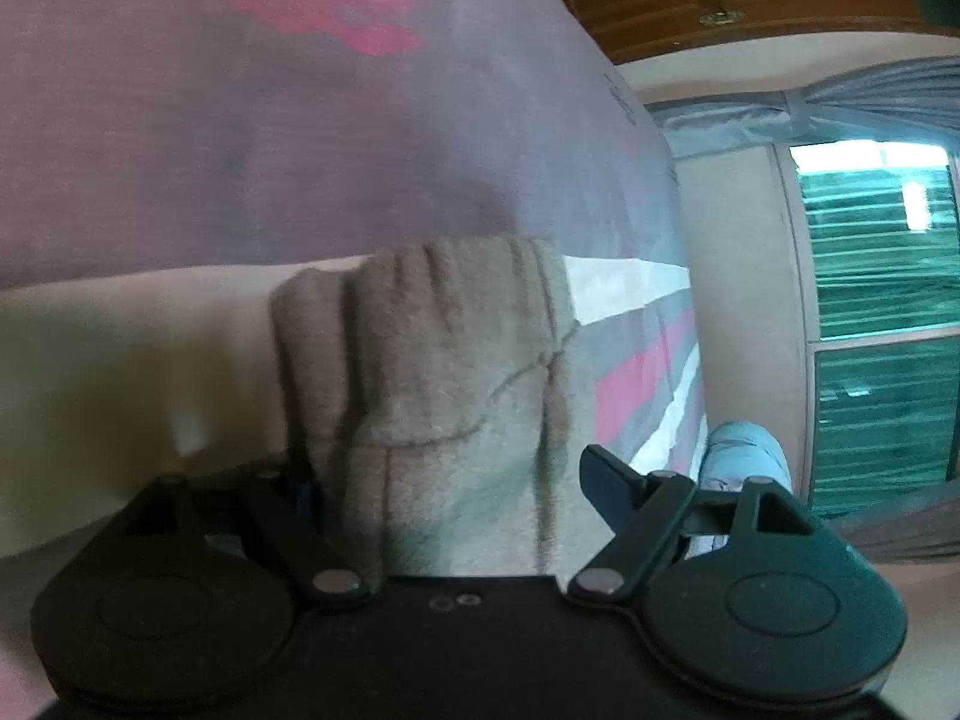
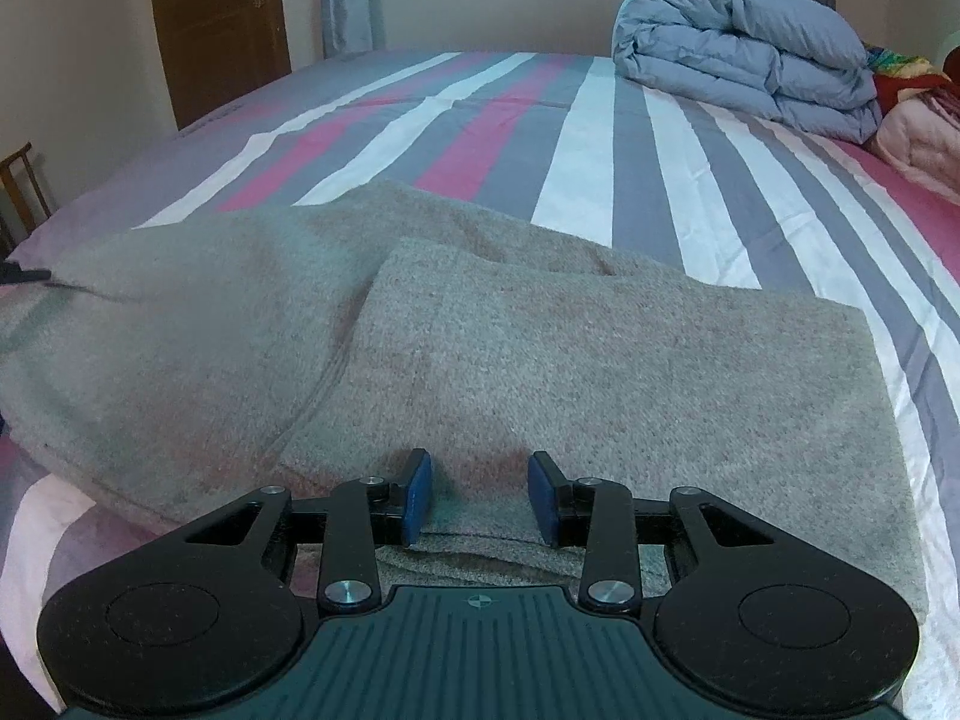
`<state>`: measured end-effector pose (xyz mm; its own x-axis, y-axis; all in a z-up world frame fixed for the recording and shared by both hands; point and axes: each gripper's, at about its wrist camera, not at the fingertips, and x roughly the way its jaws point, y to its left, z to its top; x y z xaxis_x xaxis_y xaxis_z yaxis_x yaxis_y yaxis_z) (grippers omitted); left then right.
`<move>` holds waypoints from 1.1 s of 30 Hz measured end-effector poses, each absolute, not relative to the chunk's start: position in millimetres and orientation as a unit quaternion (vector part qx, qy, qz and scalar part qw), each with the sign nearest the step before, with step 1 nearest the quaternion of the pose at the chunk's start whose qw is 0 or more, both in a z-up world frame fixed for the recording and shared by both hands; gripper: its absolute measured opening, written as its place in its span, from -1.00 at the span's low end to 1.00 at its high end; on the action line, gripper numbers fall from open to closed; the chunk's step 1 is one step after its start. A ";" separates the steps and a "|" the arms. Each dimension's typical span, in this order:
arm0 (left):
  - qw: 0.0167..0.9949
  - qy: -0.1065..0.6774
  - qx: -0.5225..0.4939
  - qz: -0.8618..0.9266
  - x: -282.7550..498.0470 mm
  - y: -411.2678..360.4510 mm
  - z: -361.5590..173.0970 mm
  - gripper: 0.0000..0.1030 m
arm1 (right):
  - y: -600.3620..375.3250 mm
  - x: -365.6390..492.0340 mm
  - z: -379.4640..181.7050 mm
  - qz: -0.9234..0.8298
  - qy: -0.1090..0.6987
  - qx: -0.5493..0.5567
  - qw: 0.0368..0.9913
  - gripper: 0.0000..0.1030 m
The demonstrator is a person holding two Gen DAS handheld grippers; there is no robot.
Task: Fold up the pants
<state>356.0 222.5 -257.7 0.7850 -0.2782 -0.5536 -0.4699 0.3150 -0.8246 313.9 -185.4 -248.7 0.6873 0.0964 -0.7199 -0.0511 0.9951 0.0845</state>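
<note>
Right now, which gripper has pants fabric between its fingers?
The left gripper: bunched grey pants fill the gap between its fingers. The right gripper sits open at the pants' near edge, fingers apart.

One pair of grey pants point(image 2: 480, 330), lying on one striped bed point(image 2: 600, 138) near its front edge; the same garment fills the centre of the left wrist view point(image 1: 432, 396). Two grippers: the left gripper point(image 1: 450, 480), one finger hidden in the cloth, and the right gripper point(image 2: 479, 495), with two blue pads point(image 2: 417, 498) visible. One folded blue-grey duvet point(image 2: 744, 54) at the far right corner of the bed. One brown door point(image 2: 219, 24). One wooden chair point(image 2: 21, 192) beside the left edge. One window point(image 1: 882, 276).
</note>
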 end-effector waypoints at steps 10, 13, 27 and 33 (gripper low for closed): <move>0.781 0.312 -0.538 0.050 351.3 207.8 -243.1 -0.74 | -182.7 311.0 -248.4 0.037 0.395 0.023 0.918 -0.28; 0.798 0.297 -0.524 0.028 351.1 201.5 -226.1 -0.75 | -182.2 311.2 -243.0 0.036 0.397 0.019 0.917 -0.28; 0.867 0.286 -0.394 -0.107 353.4 122.5 -143.9 -0.75 | -175.9 328.6 -239.6 0.078 0.432 0.025 0.898 -0.28; 0.885 0.303 -0.295 -0.193 358.9 36.6 -111.5 -0.75 | -214.2 316.7 -231.1 0.071 0.417 0.137 0.896 -0.28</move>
<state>358.9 36.6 -111.5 0.7417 -0.5211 -0.4223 0.1630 0.7508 -0.6401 316.7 -214.2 -231.1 0.6418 0.2427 -0.7275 -0.0134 0.9520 0.3057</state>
